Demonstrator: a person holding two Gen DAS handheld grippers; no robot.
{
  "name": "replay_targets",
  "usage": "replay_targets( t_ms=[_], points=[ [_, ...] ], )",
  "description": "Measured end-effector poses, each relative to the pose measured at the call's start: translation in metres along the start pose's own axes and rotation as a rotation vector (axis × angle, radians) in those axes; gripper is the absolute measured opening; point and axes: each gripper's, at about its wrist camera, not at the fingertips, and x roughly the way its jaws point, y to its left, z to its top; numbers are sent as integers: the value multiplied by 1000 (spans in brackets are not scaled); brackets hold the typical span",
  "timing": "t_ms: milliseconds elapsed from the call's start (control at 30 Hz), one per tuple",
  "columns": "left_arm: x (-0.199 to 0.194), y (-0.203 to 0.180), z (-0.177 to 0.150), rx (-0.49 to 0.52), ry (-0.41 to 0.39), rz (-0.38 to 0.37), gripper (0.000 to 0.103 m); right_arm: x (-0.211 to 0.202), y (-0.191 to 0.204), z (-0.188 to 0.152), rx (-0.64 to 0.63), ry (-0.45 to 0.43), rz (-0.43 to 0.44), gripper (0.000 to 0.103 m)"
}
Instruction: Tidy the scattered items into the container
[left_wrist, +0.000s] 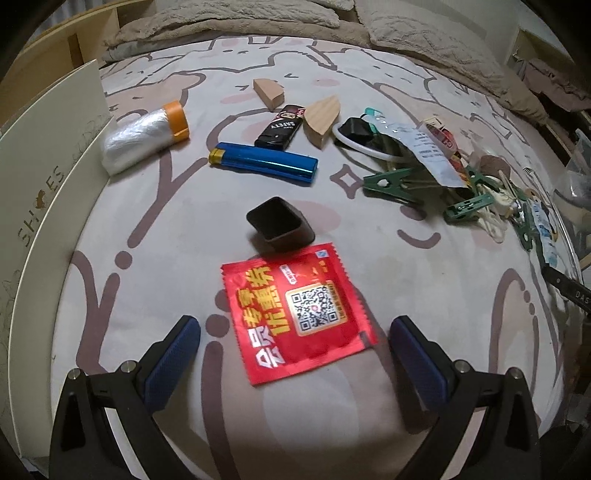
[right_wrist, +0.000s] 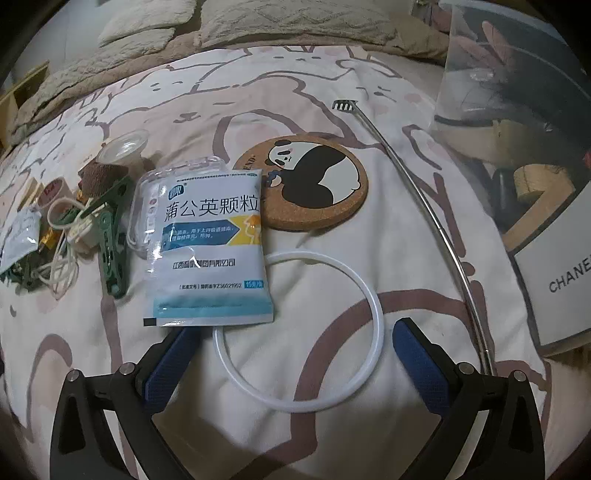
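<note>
In the left wrist view, a red foil sachet (left_wrist: 295, 317) lies flat on the bed sheet between the fingers of my left gripper (left_wrist: 294, 325), which is open and holds nothing. Beyond it are a black square cap (left_wrist: 279, 225), a blue lighter (left_wrist: 264, 162), a black lighter (left_wrist: 280, 127) and two wooden blocks (left_wrist: 269, 92). In the right wrist view, my right gripper (right_wrist: 293, 332) is open over a white ring (right_wrist: 376, 314). A blue-and-white medicine sachet (right_wrist: 210, 243) lies by its left finger. A clear container (right_wrist: 480, 92) stands at the far right with items inside.
A shoe box (left_wrist: 48, 177) stands along the left, next to a plastic-bag roll (left_wrist: 144, 136). A heap of green clips (left_wrist: 391, 182) and cords lies between the grippers. A panda cork coaster (right_wrist: 306, 184), a metal back scratcher (right_wrist: 424, 206) and a white labelled box (right_wrist: 554, 288) lie right.
</note>
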Motion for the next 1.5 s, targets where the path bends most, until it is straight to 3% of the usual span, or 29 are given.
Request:
replay_targets(
  t_ms=[200,300,433,500,567,733,900,1100,1167,1200,1267,1333,1500],
  points=[
    [0,3,1,29,18,-28,102,1,4,1,-13,12,-7,103],
    [-1,4,0,59,25,-48,101,-4,7,0,-49,-11,22,88],
    [-5,10,-1,71,15,-54,89,-11,18,-3,-108,-32,54,84],
    [-8,13,0,61,3,-84,86,-15,24,-4,-125,-38,94,84],
    [-11,16,2,53,-6,-126,76,-20,33,-6,-151,-42,127,84],
    [-16,14,5,99,-16,-194,70,-33,72,-17,-269,-40,222,84],
    [-14,-2,-3,231,-15,-193,70,-42,107,-30,-373,-45,279,84],
    [-22,-38,-21,434,-11,-282,70,-43,121,-36,-417,-47,307,84],
    [-22,-46,-26,480,-21,-250,73,-42,119,-35,-402,-41,321,85],
    [-22,-47,-28,485,-23,-234,76,-42,119,-35,-400,-40,322,85],
    [-19,-46,-29,464,-26,-192,93,-42,121,-36,-404,-42,314,85],
    [-16,-42,-29,406,-20,-168,102,-42,122,-36,-406,-40,312,85],
    [-13,-39,-26,320,-14,-158,102,-41,122,-37,-401,-35,314,85]
  ],
)
